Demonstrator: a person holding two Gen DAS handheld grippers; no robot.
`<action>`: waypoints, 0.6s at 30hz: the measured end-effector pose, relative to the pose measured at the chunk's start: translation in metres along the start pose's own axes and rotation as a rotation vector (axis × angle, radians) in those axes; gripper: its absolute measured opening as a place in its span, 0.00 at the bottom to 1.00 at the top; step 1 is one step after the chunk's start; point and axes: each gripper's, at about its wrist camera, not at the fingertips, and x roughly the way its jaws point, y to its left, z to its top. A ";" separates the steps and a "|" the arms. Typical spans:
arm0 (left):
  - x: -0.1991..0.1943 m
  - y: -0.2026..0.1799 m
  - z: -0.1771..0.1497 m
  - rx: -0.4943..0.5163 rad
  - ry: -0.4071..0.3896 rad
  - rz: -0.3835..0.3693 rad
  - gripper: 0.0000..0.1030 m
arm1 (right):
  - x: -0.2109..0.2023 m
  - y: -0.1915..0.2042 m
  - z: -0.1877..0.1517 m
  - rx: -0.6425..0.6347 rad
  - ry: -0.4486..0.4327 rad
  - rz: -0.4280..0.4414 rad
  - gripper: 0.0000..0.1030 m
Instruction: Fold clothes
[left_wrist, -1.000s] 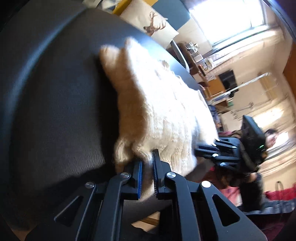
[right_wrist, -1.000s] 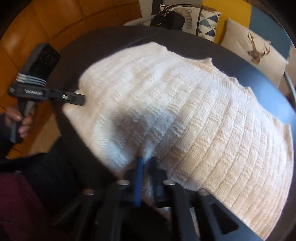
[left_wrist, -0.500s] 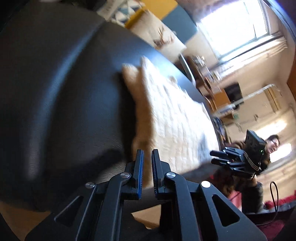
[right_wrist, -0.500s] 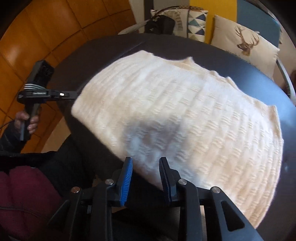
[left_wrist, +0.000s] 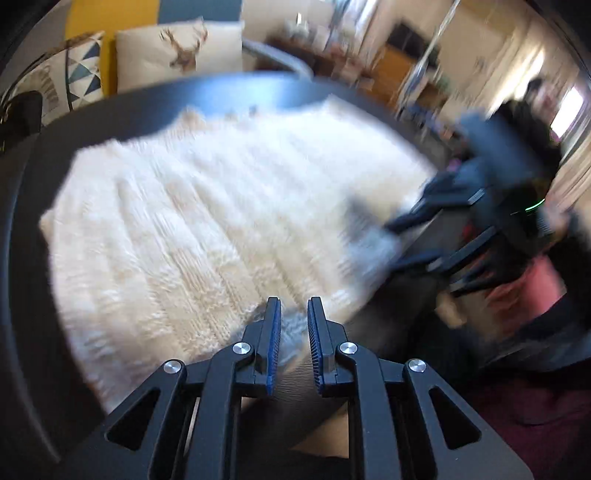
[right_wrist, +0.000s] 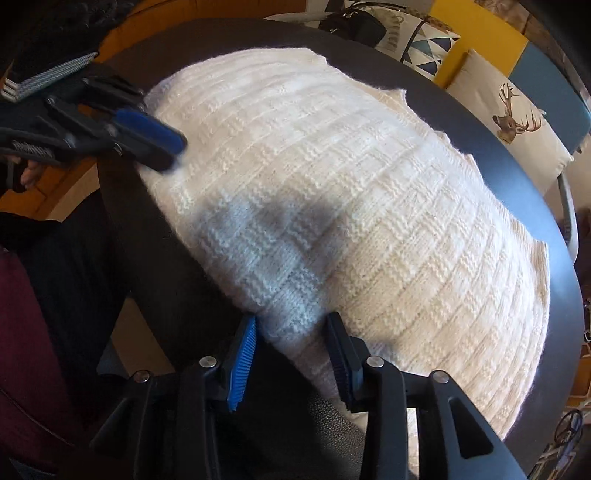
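Right gripper first: blue-padded jaws parting, the near hem of the cream ribbed knit sweater lying between them, pads clear of the wool. The sweater is spread flat across the round black tabletop, filling most of it. At ten o'clock the left gripper hovers over the sweater's far corner; its jaws are opening too, and in its own blurred view the gap looks clear, probably nothing pinched. Beyond the table at two o'clock sits a cream deer-print cushion, at one o'clock a triangle-patterned cushion, and at twelve a black bag.
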 end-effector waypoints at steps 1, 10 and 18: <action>0.003 0.001 -0.005 0.024 0.020 -0.002 0.16 | -0.001 -0.002 0.002 0.023 0.005 0.008 0.24; -0.013 -0.001 -0.024 0.082 0.084 -0.090 0.15 | -0.004 -0.013 -0.022 0.128 0.081 0.191 0.05; -0.045 0.024 0.006 -0.114 -0.127 -0.204 0.17 | -0.043 -0.053 0.010 0.236 -0.089 0.142 0.29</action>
